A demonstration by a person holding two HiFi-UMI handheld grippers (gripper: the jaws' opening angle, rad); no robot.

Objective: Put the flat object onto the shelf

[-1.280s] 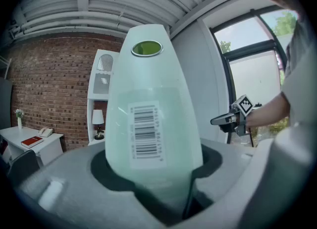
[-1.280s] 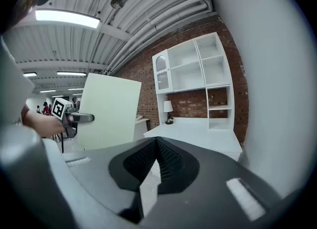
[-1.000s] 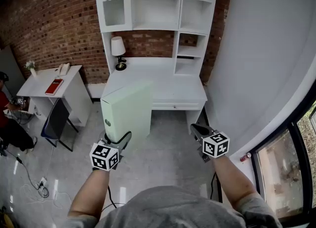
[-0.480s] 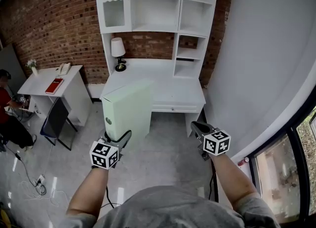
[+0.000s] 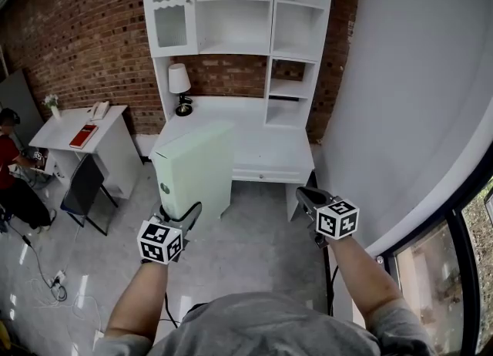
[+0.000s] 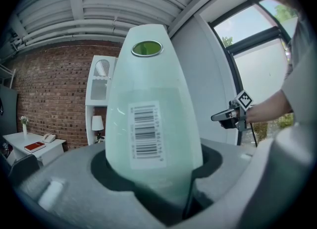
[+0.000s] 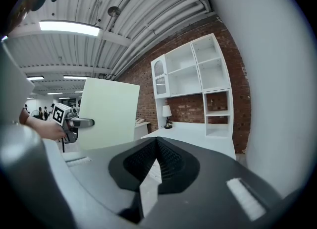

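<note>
Progress: early (my reading); the carry is under way and the placing is all left to do.
Shelf unit (image 5: pixel 239 8): white, in the upper centre of the head view against the brick wall. Its open compartments look bare, so nothing is stowed yet.
Worktop (image 5: pixel 258 139): the white desk surface below the shelves, mostly bare and well ahead of both grippers.
Open room: clear floor lies between the person and the desk. A grey wall (image 5: pixel 408 77) closes the right side, and a small table (image 5: pixel 73 127) and chair (image 5: pixel 83 189) stand off at the left.
Pale green binder (image 5: pixel 196 166): upright at centre left, in the air short of the worktop, its lower end in the left jaws.
Left gripper (image 5: pixel 185 214): jaws clamped on the binder's bottom edge, barcode side facing its camera.
Right gripper (image 5: pixel 304 195): jaws closed together on nothing, held apart at the right.
Lamp (image 5: pixel 180 89): at the worktop's left rear, an edge to steer the binder past.
</note>
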